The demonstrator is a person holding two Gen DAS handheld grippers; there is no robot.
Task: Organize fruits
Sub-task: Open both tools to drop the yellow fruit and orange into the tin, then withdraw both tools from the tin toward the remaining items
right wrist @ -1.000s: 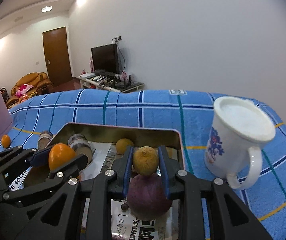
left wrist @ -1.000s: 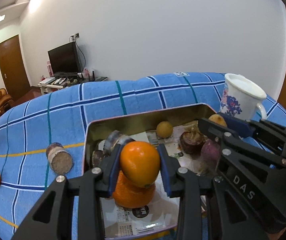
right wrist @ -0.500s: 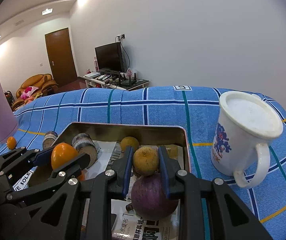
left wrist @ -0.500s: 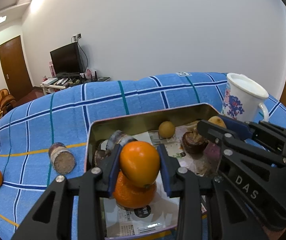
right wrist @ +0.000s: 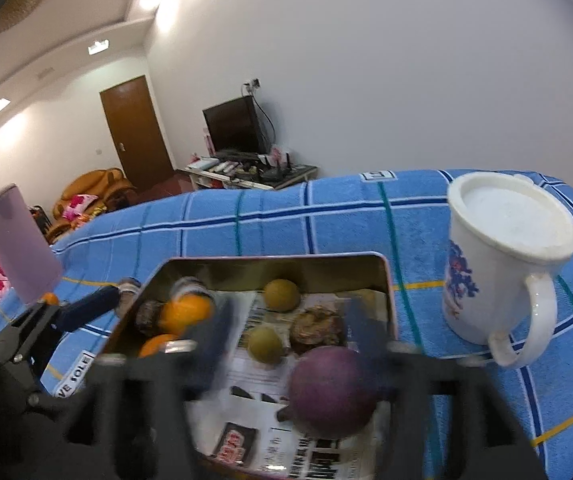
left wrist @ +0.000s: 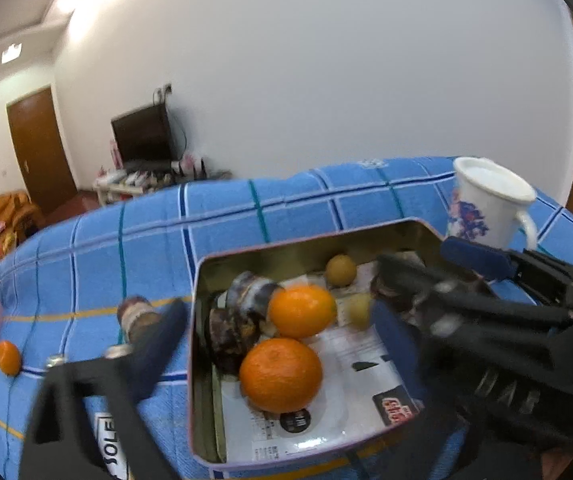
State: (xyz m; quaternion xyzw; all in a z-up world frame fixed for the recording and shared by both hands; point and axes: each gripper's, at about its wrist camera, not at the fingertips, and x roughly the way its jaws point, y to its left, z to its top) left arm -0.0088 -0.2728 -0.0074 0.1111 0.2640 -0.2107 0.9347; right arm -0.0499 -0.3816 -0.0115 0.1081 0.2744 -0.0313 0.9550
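A metal tin (left wrist: pixel 306 238) lined with printed paper stands on the blue checked cloth. My left gripper (left wrist: pixel 276 314) is opening wide over it. An orange (left wrist: pixel 302 311) sits free between its fingers, touching neither pad, just above a second orange (left wrist: pixel 280 374). My right gripper (right wrist: pixel 289 314) is blurred and opening too. A small yellow-brown fruit (right wrist: pixel 264 345) lies loose in the tin (right wrist: pixel 270 258) between its fingers. A purple fruit (right wrist: pixel 330 390) rests just in front of them. Dark sliced rolls (left wrist: pixel 246 300) and another small fruit (left wrist: pixel 340 270) are also in the tin.
A white lidded mug (right wrist: pixel 498 264) stands right of the tin. On the cloth to the left lie a brown cylinder (left wrist: pixel 136 312) and a small orange (left wrist: pixel 7 357). A pale purple cup (right wrist: pixel 18 240) is further left. The cloth's far edge drops toward the room.
Both grippers went from shut to open. The orange left the left jaws and sits lower in the tin. The yellow-brown fruit dropped from the right jaws onto the paper.
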